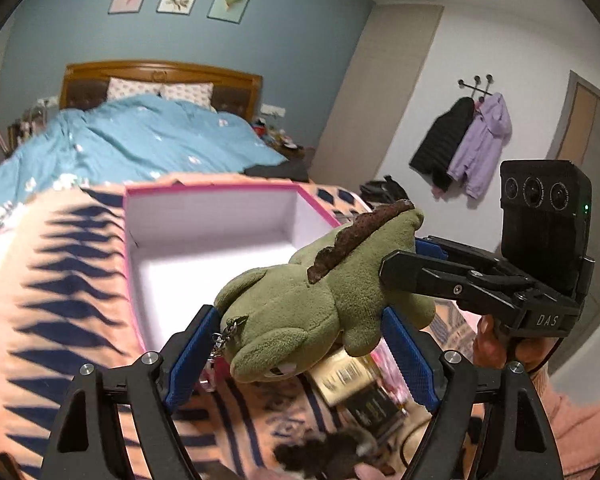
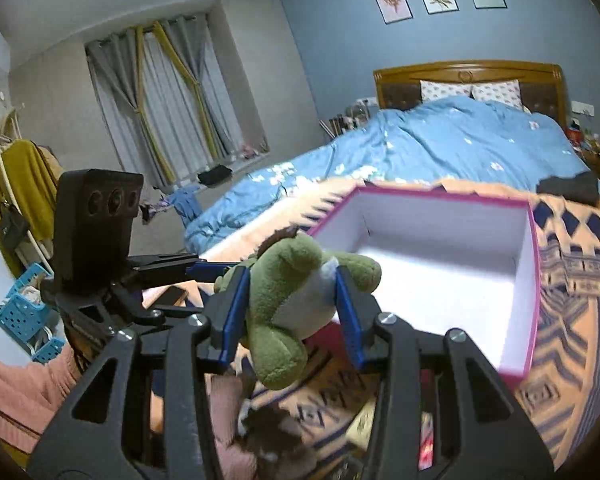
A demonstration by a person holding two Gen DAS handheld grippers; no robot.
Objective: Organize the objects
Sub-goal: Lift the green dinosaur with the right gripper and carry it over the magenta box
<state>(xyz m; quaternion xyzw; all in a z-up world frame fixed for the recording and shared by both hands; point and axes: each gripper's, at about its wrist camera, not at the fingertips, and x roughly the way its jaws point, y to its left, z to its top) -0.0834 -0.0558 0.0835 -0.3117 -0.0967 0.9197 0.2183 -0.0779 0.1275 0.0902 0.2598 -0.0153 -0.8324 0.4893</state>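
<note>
Above the pink box (image 2: 534, 280), both tools, left (image 1: 296, 344) and right (image 2: 288, 300), clamped on the green plush dinosaur (image 1: 324, 300).

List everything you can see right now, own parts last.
plush dinosaur: one, green with brown spines, held in the air at the box's near edge
box: one, pink outside, white inside, open and empty, on the blanket
blanket: one, orange with navy pattern, under the box
duvet: one, light blue, on the bed behind
small packages: count unclear, on the blanket below the plush
left gripper: around the plush's head, contact unclear
right gripper: pads pressed on the plush's body
</note>
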